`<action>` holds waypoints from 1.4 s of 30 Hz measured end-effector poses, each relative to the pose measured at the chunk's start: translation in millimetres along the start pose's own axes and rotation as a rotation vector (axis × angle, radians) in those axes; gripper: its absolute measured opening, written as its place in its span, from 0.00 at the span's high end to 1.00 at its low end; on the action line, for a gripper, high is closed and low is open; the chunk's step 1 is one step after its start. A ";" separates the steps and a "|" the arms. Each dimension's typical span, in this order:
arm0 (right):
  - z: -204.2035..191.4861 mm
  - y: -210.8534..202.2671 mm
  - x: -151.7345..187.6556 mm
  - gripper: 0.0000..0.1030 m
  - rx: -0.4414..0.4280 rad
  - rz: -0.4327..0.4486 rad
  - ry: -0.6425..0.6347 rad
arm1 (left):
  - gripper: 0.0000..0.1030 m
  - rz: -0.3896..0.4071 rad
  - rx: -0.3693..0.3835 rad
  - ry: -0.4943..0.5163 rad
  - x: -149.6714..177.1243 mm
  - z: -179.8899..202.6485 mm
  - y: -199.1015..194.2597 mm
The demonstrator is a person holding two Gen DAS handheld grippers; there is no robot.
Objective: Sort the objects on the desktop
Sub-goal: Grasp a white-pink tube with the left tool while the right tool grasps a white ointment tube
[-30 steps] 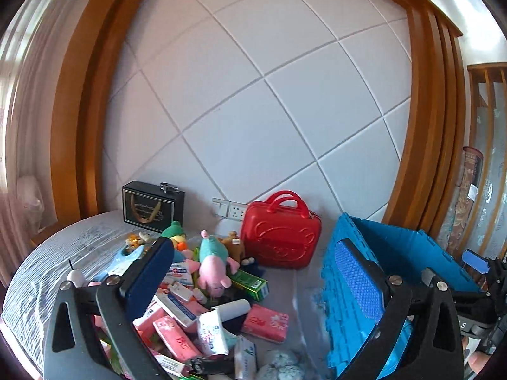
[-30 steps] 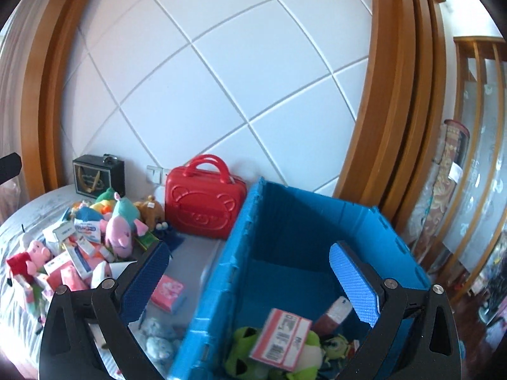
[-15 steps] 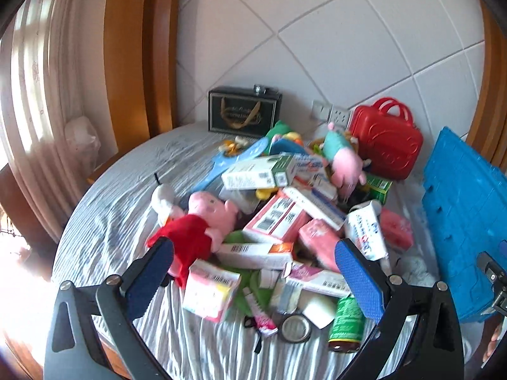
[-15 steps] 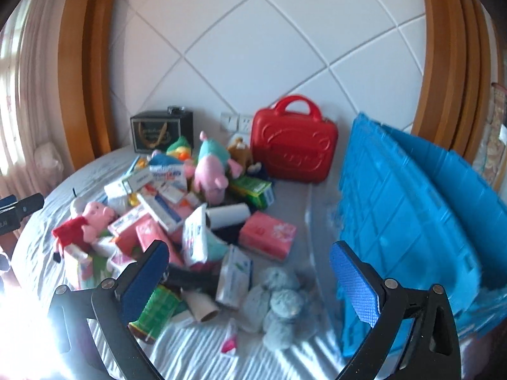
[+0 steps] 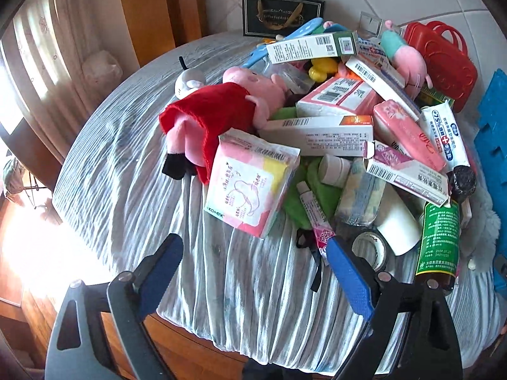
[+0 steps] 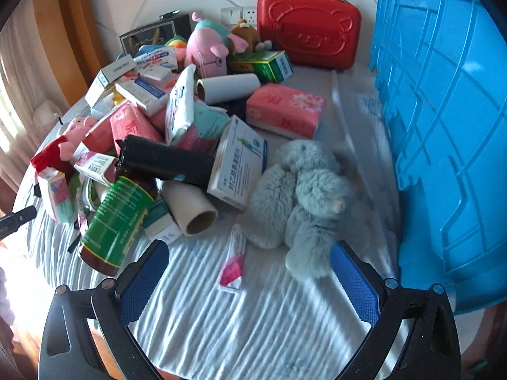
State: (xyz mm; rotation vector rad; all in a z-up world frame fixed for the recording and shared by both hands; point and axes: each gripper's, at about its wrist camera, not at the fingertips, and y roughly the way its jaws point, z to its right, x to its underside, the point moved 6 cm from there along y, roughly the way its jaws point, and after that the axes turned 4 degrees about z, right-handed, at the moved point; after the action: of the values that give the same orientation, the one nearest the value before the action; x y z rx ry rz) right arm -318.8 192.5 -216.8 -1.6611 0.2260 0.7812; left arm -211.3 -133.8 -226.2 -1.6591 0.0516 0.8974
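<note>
left tool (image 5: 255, 272) closing with nothing between its pads, above bare cloth just before the pink pad pack (image 5: 250, 183), right tool (image 6: 248, 270) spread wide and empty near the grey plush (image 6: 304, 196), cluttered pile on the cloth-covered worktop (image 6: 269, 323), blue crate (image 6: 443, 126) at right

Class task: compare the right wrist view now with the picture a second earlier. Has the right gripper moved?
Yes. The right gripper has swung left and tilted down: the blue plastic crate, earlier straight ahead, now sits at the right edge, with striped tablecloth ahead.
</note>
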 end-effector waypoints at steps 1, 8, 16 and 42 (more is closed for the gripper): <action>1.5 3.9 1.8 0.00 -0.013 -0.010 0.007 | 0.10 -0.009 -0.002 0.006 3.1 5.2 3.5; 9.6 17.7 14.4 0.00 -0.042 -0.048 0.035 | 0.22 -0.026 0.015 0.094 3.0 48.4 33.4; 36.3 18.4 31.6 0.21 0.008 -0.075 0.152 | 0.46 -0.119 0.076 0.115 6.6 56.2 81.4; -12.8 84.1 27.2 0.76 0.052 -0.187 0.099 | 0.87 -0.097 0.147 0.244 5.9 53.4 66.1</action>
State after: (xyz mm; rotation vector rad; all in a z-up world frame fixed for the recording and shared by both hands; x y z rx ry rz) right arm -339.6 166.4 -299.7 -1.6472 0.1561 0.5488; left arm -267.0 -106.3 -284.6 -1.6108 0.1973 0.6008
